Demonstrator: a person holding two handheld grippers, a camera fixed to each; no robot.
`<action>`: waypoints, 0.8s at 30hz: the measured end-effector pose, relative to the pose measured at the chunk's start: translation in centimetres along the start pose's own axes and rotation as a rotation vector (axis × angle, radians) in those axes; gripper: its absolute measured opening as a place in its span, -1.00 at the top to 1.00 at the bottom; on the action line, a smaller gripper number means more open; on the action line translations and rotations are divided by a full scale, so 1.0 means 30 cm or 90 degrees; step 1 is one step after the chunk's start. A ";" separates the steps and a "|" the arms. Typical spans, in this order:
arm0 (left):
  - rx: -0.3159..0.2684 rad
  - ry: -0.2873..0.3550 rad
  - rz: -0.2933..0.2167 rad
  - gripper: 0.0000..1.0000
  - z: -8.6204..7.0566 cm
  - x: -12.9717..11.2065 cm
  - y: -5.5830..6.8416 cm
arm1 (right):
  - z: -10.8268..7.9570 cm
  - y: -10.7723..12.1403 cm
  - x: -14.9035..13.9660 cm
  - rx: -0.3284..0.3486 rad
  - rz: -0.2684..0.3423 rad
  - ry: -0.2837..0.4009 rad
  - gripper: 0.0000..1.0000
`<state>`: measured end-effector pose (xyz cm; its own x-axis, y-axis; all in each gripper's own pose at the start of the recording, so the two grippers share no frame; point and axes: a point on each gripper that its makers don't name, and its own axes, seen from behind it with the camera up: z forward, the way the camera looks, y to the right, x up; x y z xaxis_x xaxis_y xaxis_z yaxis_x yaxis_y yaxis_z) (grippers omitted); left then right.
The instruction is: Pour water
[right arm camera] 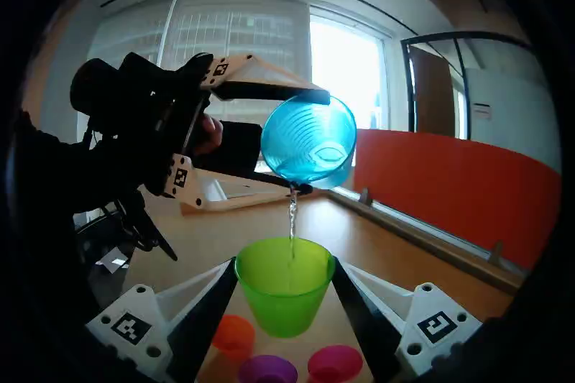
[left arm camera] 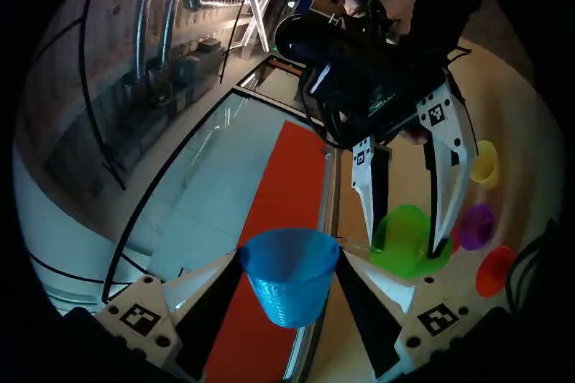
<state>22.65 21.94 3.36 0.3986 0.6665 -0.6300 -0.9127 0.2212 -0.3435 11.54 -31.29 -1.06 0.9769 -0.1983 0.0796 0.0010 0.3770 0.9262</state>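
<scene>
In the left gripper view, a blue ribbed cup [left arm camera: 290, 277] sits between the fingers of my left gripper [left arm camera: 290, 268], which is shut on it. In the right gripper view, the same blue cup [right arm camera: 309, 139] is tipped, mouth toward the camera, and a thin stream of water [right arm camera: 292, 221] falls from its rim into a green cup [right arm camera: 284, 293]. My right gripper [right arm camera: 284, 286] is shut on that green cup and holds it upright below the blue one. In the left gripper view, the green cup [left arm camera: 402, 239] shows between the other gripper's white fingers [left arm camera: 366, 192].
Small yellow [left arm camera: 485, 164], purple [left arm camera: 476, 226] and orange [left arm camera: 496, 270] cups stand on the wooden table [left arm camera: 517, 124]. Orange [right arm camera: 233, 335], purple [right arm camera: 267, 368] and pink [right arm camera: 334, 363] cups lie below the green one. A red partition [right arm camera: 460, 185] runs along the table's far edge.
</scene>
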 end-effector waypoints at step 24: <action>0.004 -0.001 0.023 -0.78 -0.002 0.004 0.000 | 0.002 0.006 -0.002 -0.001 -0.002 0.002 -0.88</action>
<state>22.69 21.97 3.24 0.3650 0.6751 -0.6411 -0.9272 0.2013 -0.3160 11.46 -31.27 -0.88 0.9774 -0.1971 0.0762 0.0040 0.3779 0.9258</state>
